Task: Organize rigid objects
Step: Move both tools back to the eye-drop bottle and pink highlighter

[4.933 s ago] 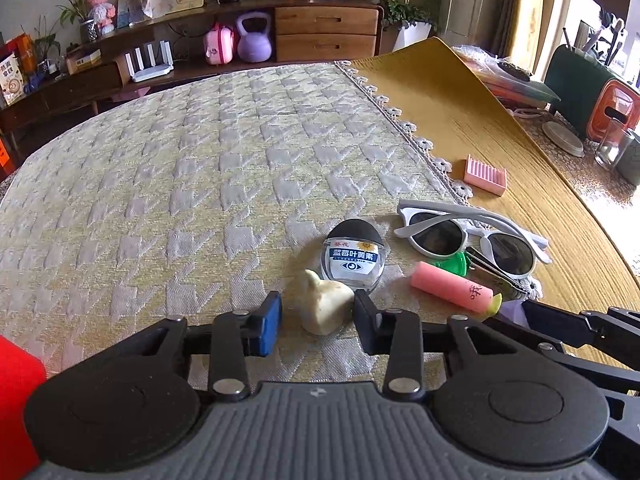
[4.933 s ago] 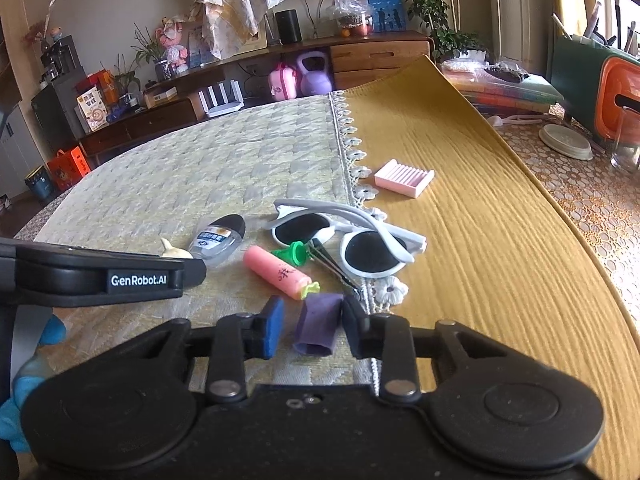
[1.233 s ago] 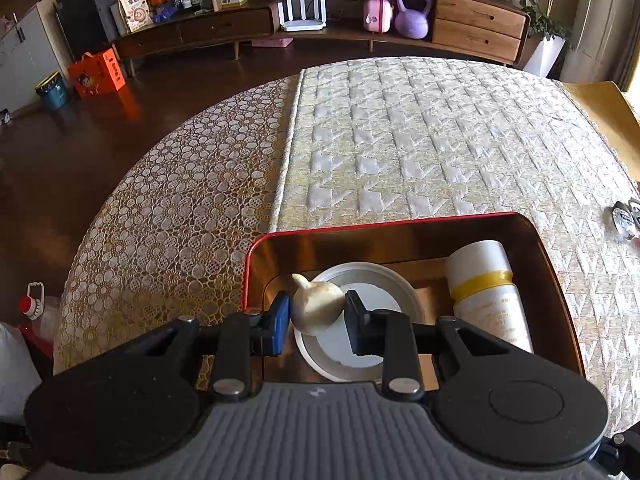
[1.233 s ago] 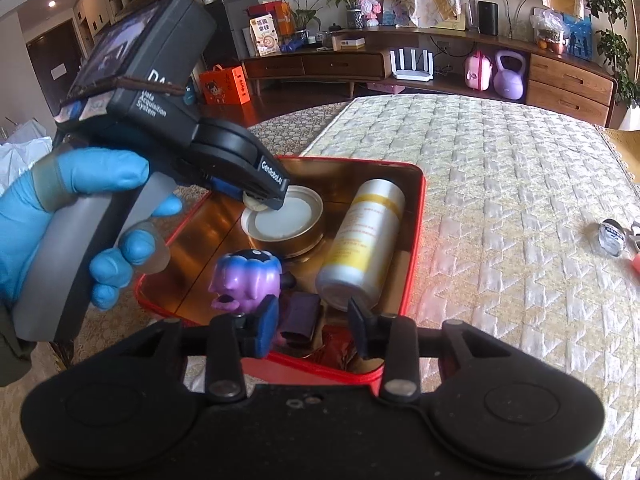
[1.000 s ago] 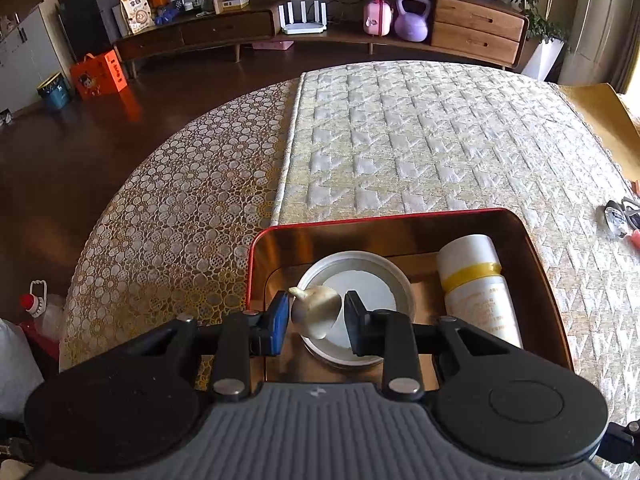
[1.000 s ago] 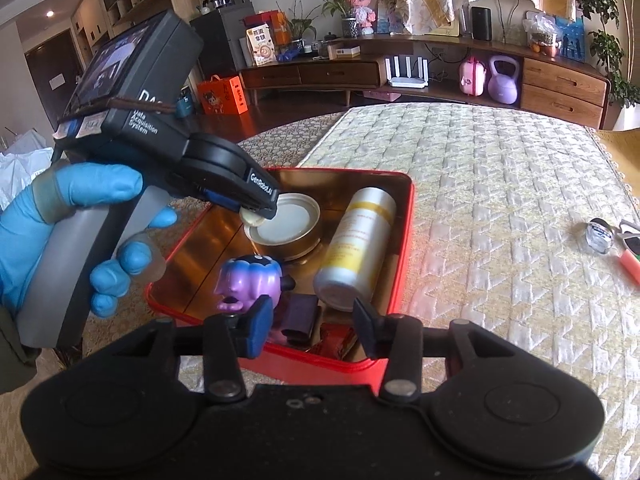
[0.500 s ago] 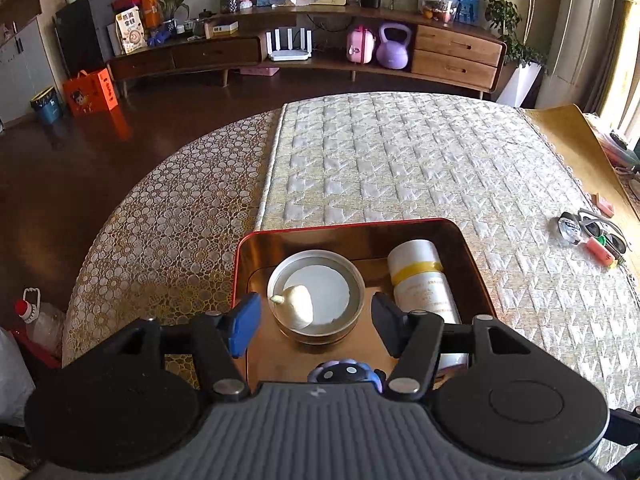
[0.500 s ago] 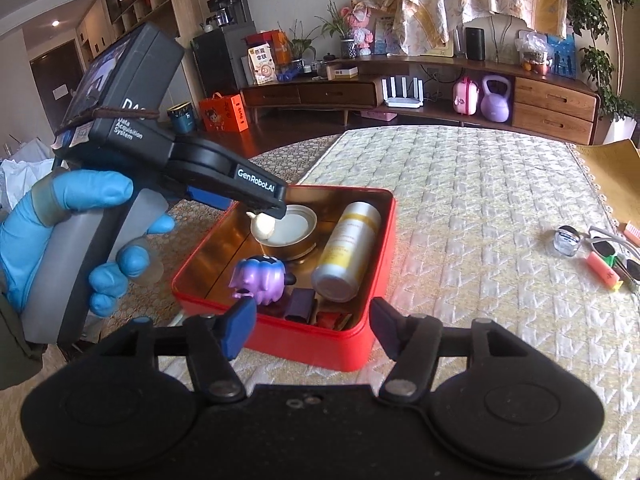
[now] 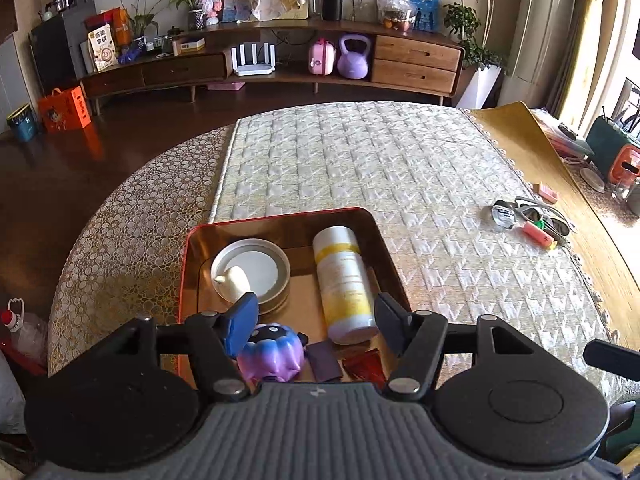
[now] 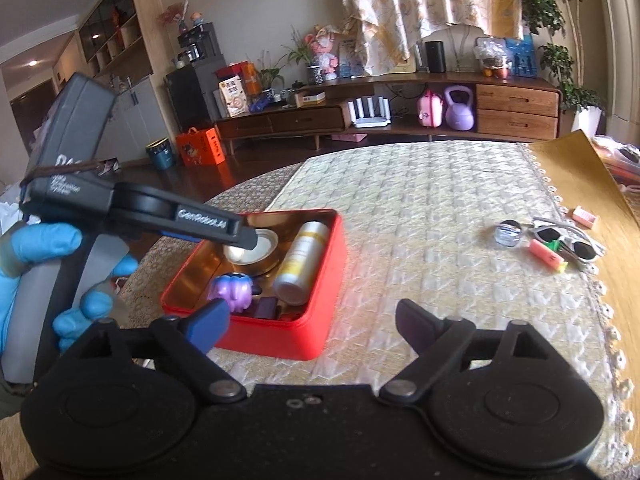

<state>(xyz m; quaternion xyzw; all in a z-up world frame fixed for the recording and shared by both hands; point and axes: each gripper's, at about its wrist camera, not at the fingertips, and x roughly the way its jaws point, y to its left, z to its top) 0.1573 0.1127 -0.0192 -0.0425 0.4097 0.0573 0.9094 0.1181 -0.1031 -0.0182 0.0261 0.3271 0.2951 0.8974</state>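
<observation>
A red tray with a gold inside holds a round lid, a white bottle with a yellow band, a purple toy and a dark purple piece. A cream garlic-shaped piece lies on the lid. My left gripper hovers above the tray's near end, jaws opening, nothing between the pads. My right gripper hangs in front of the tray, jaws opening wide and empty. In the right wrist view the left gripper, held by a blue-gloved hand, is over the lid.
To the right on the quilted cloth lie a small bottle, white sunglasses and a pink highlighter. A pink ribbed block sits on the yellow cloth. The table's curved edge drops off at the left.
Both grippers have opened and drawn back and up from the tray. The cream piece left the left jaws and lies on the lid; the dark purple piece left the right jaws and lies in the tray.
</observation>
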